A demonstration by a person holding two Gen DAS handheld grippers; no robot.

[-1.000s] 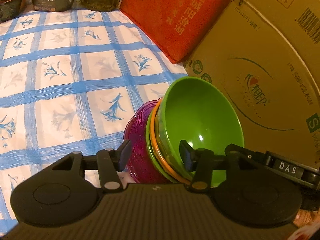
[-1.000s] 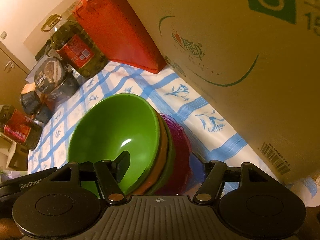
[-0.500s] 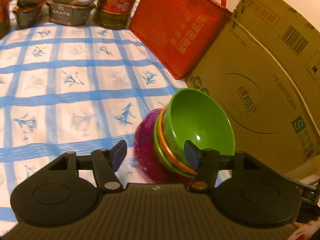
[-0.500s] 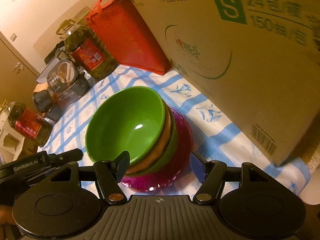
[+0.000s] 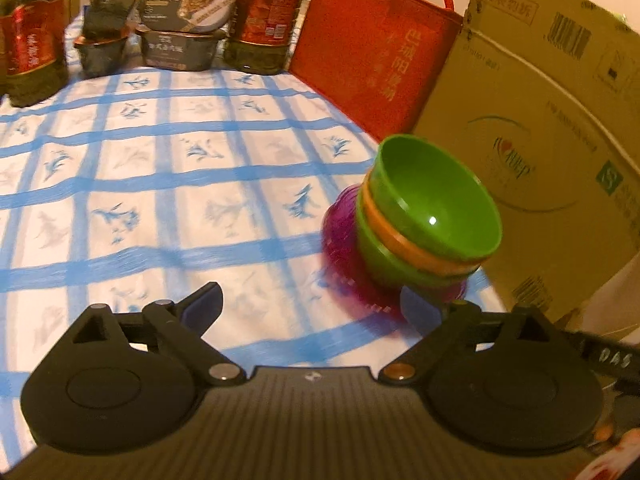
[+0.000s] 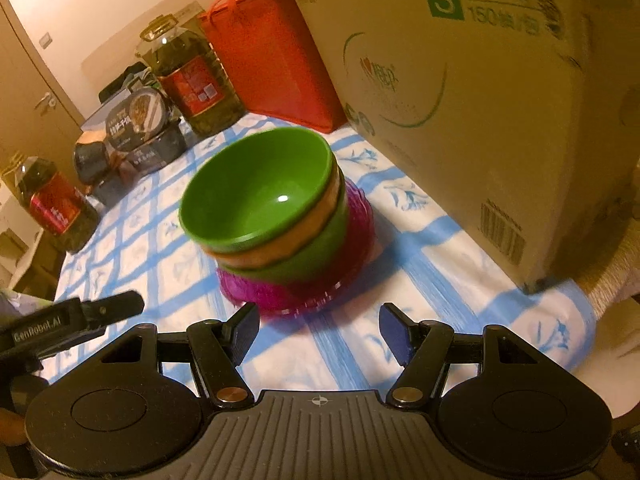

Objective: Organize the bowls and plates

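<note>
A stack of bowls sits on the blue-checked tablecloth: a green bowl on top, an orange one and another green one under it, all on a purple plate. The same stack shows in the right wrist view, with the green bowl above the purple plate. My left gripper is open and empty, just short of the stack and to its left. My right gripper is open and empty, just short of the plate's near rim.
A big cardboard box stands close behind the stack, with a red bag beside it. Oil bottles and boxed food tubs line the table's far edge. The left gripper's body shows at the right view's left.
Both grippers have drawn back from the stack and risen, so the bowls look smaller and farther. The left gripper's jaws have opened wider. The stack now rests on the cloth, free of both grippers.
</note>
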